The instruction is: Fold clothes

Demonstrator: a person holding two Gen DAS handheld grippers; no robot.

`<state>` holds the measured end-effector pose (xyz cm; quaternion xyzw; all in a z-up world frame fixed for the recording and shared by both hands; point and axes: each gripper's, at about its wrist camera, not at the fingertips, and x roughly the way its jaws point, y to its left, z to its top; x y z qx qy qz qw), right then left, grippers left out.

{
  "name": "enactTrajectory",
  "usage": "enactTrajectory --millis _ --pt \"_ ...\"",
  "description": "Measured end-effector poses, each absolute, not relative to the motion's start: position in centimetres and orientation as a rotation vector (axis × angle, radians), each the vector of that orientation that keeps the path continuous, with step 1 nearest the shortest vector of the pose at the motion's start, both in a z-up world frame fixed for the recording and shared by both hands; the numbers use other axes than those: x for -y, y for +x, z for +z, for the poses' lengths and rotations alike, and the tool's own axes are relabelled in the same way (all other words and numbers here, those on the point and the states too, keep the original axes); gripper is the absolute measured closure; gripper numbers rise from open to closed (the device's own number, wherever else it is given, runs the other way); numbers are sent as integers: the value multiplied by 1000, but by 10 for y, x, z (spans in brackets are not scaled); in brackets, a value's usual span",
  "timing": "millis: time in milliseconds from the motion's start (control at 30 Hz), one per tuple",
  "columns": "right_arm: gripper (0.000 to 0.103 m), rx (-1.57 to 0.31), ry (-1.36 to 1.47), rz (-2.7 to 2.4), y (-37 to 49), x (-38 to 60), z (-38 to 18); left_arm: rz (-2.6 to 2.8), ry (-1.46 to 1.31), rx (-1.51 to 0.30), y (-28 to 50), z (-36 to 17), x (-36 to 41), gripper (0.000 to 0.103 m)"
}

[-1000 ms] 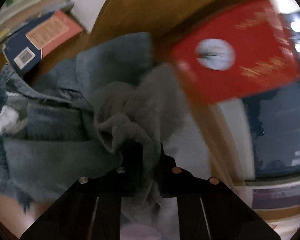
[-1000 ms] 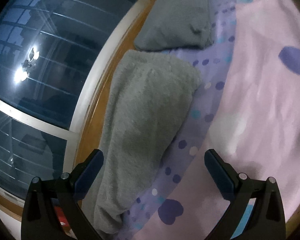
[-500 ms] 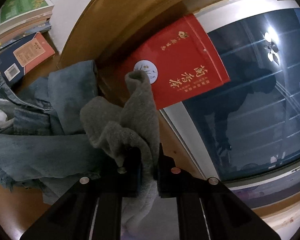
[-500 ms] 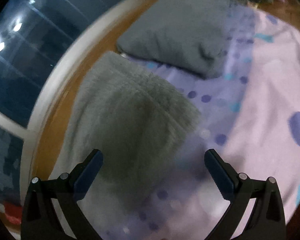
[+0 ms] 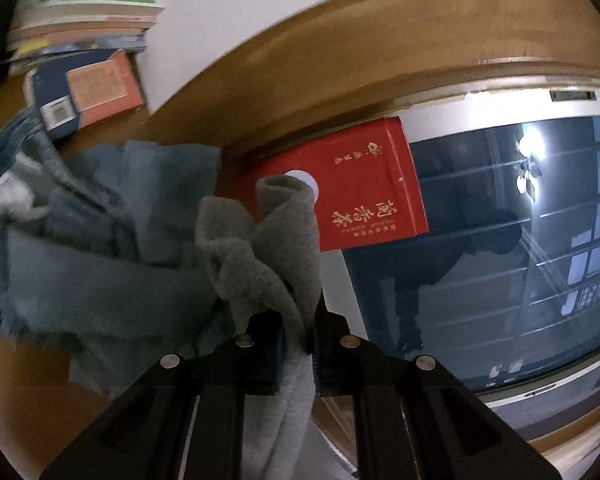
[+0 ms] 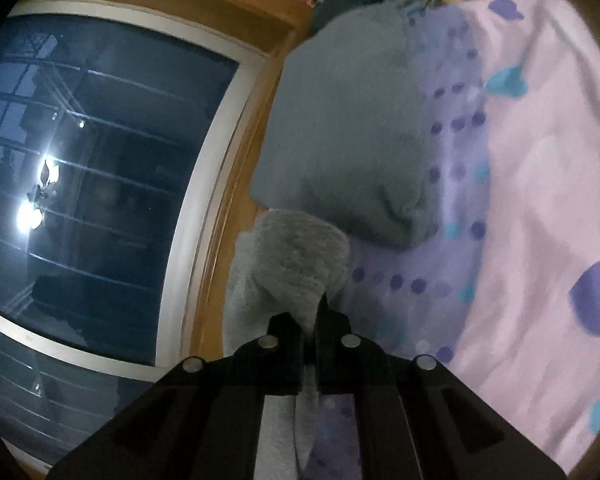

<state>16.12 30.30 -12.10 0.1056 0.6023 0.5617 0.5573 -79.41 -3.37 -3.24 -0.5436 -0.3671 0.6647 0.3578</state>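
Garment: grey fleece garment (image 5: 268, 248), pinched at two places and strung between the two grippers along the window-side edge of the bed.
Left gripper (image 5: 300, 336): fingers pressed together on a bunched fold of the fleece, which stands up ahead of the tips and trails back under the camera.
Right gripper (image 6: 310, 328): fingers clamped on another bunch of the same fleece (image 6: 296, 264), the rest hanging down beneath.
Bedsheet (image 6: 540, 200): pink with purple hearts, bare to the right of the right gripper (the likely laying ground).
Neighbours: a folded grey-blue cloth (image 6: 348, 136) lies on the sheet just beyond the right gripper; denim clothes (image 5: 80, 232) sit heaped behind the left one, with a red box (image 5: 364, 188) leaning at the window (image 5: 520, 240) and books (image 5: 88, 92) further back.
Key relation: the garment's long axis seems to run from one pinch to the other, roughly along the window frame, so both hands are equally engaged.
Next, as a judgement: draw the pinches apart to tauten it, then swing it over the bare sheet.
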Motion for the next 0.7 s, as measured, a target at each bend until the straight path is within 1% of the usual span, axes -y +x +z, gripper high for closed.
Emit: enactTrajectory --millis 100,233,400,533,667,700 --pt "101 -1414 263 1321 178 -296 -119 1702 -1413 987 -785 -32 58 94" --pt "101 -1393 218 1326 189 -286 -116 1744 -1392 966 -758 -24 96 94" --pt "101 -1380 140 1306 198 -266 -110 1803 -1423 942 -725 -38 148 94" --pt "101 -1370 75 1259 200 -254 -114 1828 -1477 983 -716 -68 177 94" --pt "100 -1399 172 1132 207 -231 -127 1852 -1549 1027 -715 -113 193 93" --pt "99 -1386 141 1106 207 -233 -129 1852 -1563 1038 -715 -125 196 93"
